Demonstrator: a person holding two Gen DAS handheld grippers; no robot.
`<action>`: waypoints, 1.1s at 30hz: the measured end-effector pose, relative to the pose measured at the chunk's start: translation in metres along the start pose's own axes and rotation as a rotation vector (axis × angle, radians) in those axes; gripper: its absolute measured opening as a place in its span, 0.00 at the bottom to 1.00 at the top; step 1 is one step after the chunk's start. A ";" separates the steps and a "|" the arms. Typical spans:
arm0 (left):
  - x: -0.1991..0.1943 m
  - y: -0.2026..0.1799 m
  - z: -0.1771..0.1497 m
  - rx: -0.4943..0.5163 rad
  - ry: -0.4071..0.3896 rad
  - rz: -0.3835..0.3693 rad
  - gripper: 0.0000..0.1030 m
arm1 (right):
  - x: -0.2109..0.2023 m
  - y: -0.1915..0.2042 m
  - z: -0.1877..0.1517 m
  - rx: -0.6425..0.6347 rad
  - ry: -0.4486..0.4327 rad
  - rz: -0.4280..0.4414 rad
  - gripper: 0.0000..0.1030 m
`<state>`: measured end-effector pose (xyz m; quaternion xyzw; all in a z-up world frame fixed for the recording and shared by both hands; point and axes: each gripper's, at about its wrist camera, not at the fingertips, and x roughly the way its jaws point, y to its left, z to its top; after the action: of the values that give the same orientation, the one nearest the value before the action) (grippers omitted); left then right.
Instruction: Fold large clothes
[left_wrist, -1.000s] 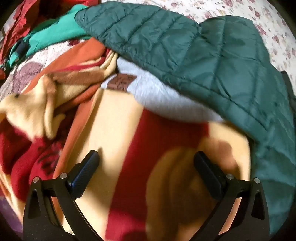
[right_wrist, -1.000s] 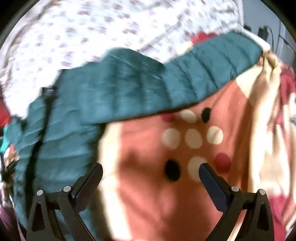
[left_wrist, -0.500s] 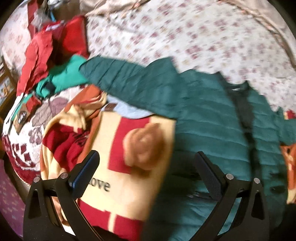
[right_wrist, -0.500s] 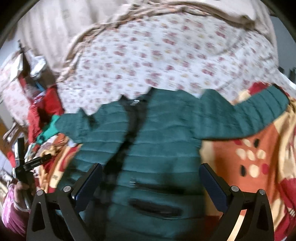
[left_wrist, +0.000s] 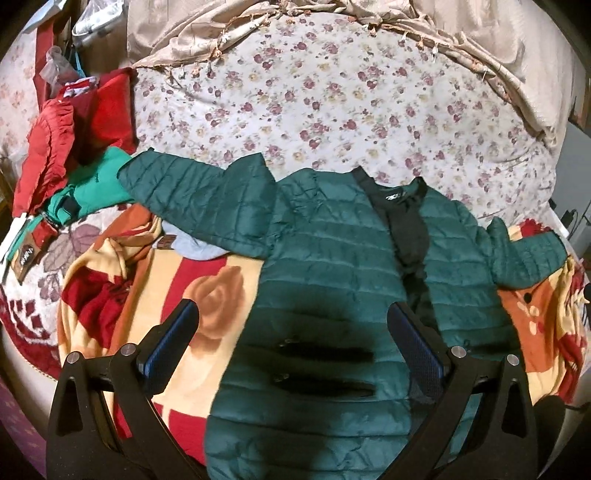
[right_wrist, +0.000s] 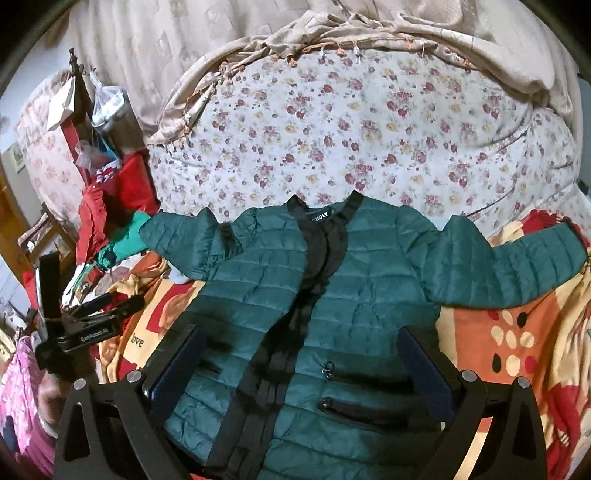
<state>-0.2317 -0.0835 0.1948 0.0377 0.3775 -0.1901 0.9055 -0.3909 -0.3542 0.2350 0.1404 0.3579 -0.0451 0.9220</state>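
A dark green quilted jacket (left_wrist: 332, 266) lies front up and spread flat on the bed, sleeves out to both sides, with a black placket down the middle. It also fills the right wrist view (right_wrist: 354, 295). My left gripper (left_wrist: 291, 339) is open and empty, held above the jacket's lower left part. My right gripper (right_wrist: 299, 362) is open and empty above the lower hem near the placket and the zip pockets (right_wrist: 351, 402). The left gripper also shows at the left edge of the right wrist view (right_wrist: 85, 325).
The jacket rests on a patterned orange, red and cream blanket (left_wrist: 177, 291) over a floral bedsheet (left_wrist: 332, 92). A pile of red and teal clothes (left_wrist: 74, 147) lies at the left. A beige cover (right_wrist: 406, 29) is bunched along the far side.
Both grippers have pulled back and up from the sleeves. The whole jacket has come into view, spread flat with its sleeves out.
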 end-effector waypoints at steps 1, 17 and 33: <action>0.000 -0.002 0.000 0.000 -0.001 -0.002 0.99 | -0.002 0.001 0.000 0.008 0.001 0.002 1.00; -0.008 -0.037 0.003 0.029 -0.018 -0.062 0.99 | -0.006 0.010 0.015 -0.043 -0.038 0.032 1.00; 0.039 -0.046 0.005 -0.008 0.032 -0.049 0.99 | 0.067 -0.025 0.003 0.006 -0.055 -0.122 1.00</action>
<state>-0.2207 -0.1392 0.1743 0.0281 0.3934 -0.2101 0.8946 -0.3440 -0.3779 0.1859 0.1197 0.3401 -0.1062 0.9267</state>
